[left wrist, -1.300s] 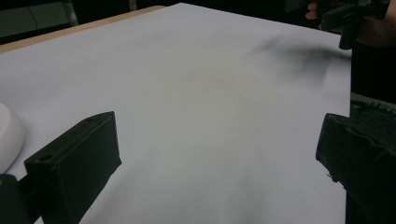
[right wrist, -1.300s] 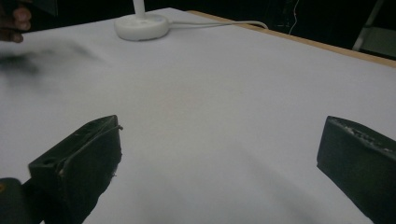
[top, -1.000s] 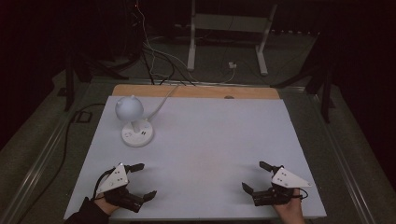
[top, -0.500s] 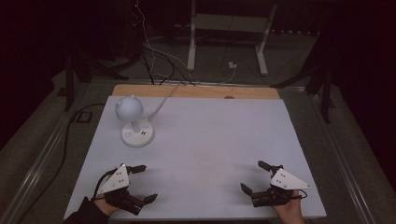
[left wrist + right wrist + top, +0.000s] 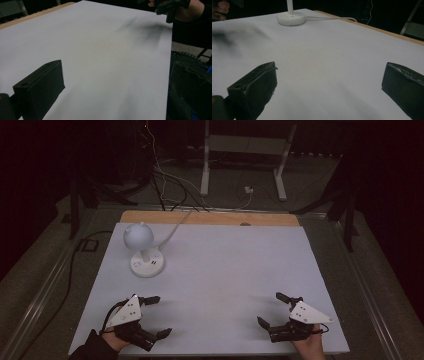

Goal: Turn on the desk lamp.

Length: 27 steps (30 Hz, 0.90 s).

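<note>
While both hands rest at the near edge of the white table (image 5: 225, 270), each holds its tool low over the surface. The left gripper (image 5: 159, 316) sits at the near left with its jaws spread wide and nothing between them. The right gripper (image 5: 272, 310) sits at the near right, jaws equally wide apart and empty; they stand well separated in the right gripper view, over bare tabletop. Farther back on the left stands a white lamp (image 5: 142, 250) with a round head and disc base, well apart from both grippers. Its white cable (image 5: 175, 225) runs off the far edge toward the floor.
</note>
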Tool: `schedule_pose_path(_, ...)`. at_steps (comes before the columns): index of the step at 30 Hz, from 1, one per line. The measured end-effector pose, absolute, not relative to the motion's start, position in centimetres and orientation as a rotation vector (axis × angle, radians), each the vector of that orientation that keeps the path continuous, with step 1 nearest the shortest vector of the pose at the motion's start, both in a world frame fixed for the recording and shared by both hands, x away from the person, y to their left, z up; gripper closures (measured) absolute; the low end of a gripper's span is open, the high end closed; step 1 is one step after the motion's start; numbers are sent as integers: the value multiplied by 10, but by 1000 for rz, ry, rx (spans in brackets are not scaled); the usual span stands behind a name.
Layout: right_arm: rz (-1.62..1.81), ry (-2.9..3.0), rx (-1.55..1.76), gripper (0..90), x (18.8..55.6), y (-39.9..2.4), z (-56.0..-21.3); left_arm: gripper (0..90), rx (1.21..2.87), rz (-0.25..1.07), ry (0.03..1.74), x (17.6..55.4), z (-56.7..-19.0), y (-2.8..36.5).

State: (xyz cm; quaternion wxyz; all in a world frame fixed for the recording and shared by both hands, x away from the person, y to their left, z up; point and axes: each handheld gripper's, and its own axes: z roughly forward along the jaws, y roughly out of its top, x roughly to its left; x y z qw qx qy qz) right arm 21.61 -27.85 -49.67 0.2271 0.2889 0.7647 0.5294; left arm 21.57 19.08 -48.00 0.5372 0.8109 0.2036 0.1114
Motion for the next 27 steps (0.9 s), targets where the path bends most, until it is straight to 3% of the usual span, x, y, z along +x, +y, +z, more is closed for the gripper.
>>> schedule_pose_path(10,1476,2109,812,0,217,-278,-497,2,1903,301,513,220,-468,191)
schedule_pose_path(27,1481,2120,812,0,217,-275,-498,3,1811,436,732,241,-451,200)
